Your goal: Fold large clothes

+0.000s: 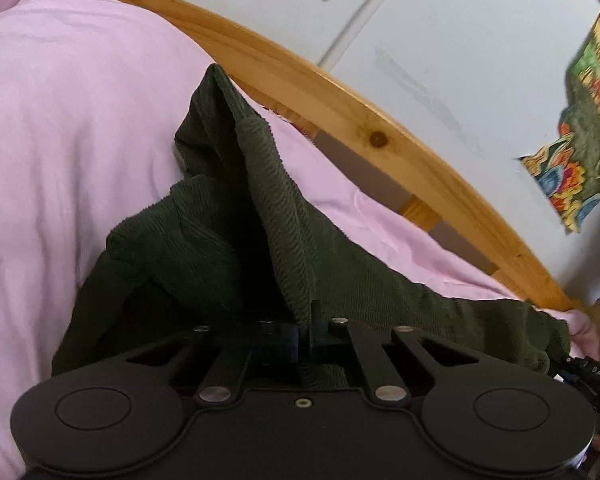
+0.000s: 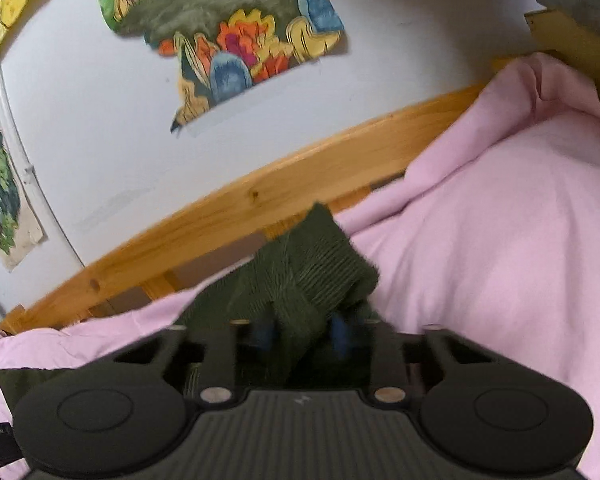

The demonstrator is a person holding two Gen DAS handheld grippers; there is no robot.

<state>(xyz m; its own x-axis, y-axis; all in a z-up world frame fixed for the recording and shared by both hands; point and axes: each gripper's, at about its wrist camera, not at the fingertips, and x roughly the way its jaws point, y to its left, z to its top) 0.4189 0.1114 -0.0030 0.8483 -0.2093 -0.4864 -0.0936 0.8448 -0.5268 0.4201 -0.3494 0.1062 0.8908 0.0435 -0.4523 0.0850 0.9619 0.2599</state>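
Observation:
A dark green corduroy garment point(image 1: 228, 216) lies bunched on a pink bedsheet point(image 1: 60, 128). My left gripper point(image 1: 305, 336) is shut on a raised fold of the garment, which rises in a ridge away from the jaws. In the right wrist view the same garment point(image 2: 312, 276) sticks up between the jaws of my right gripper point(image 2: 306, 336), which is shut on a thick bunch of it. The blue pads point(image 2: 340, 338) show on either side of the cloth. The right view is blurred.
A wooden bed rail point(image 1: 340, 108) runs along the far side of the bed, also in the right wrist view point(image 2: 236, 208). Behind it is a white wall point(image 1: 460, 60) with a pipe point(image 1: 364, 16) and colourful pictures point(image 2: 236, 40).

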